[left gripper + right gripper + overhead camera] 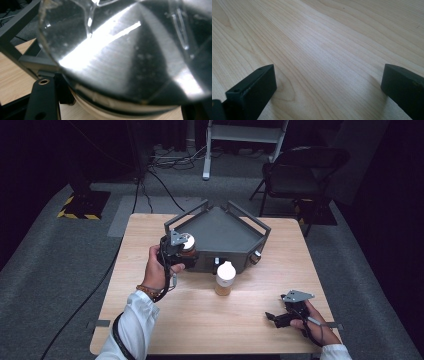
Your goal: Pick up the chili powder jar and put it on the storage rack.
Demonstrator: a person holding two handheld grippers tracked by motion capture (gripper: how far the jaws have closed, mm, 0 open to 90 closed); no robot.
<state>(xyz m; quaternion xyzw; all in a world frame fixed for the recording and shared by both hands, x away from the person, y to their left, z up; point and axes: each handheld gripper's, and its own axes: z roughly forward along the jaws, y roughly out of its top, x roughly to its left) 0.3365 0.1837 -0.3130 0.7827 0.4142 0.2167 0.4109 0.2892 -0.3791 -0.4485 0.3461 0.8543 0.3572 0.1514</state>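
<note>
The small jar (188, 245) with brown stuff inside and a pale lid is held up in the air, just by the near left side of the grey metal tray (220, 232). The left tool (181, 251) has its jaws shut tight on it. In the left gripper view the clear jar (130, 55) sits so close that it looks huge, with the tray's grey rail behind it. The jar stands upright in the grip, and the tray floor lies just past it, toward the far side of the bench (200, 320). So I think the next move is a short carry forward and over the tray's low wall, then down. The left hand is the one that does it, since it already has the jar.

A second jar (225, 278) with a white lid stands upright on the bench, just in front of the tray's near corner. It is between the two hands and a bit closer to the left one.

The right tool (285, 316) rests near the near right corner of the bench. Its jaws are wide open with nothing in them, just bare wood (324, 50) between
</note>
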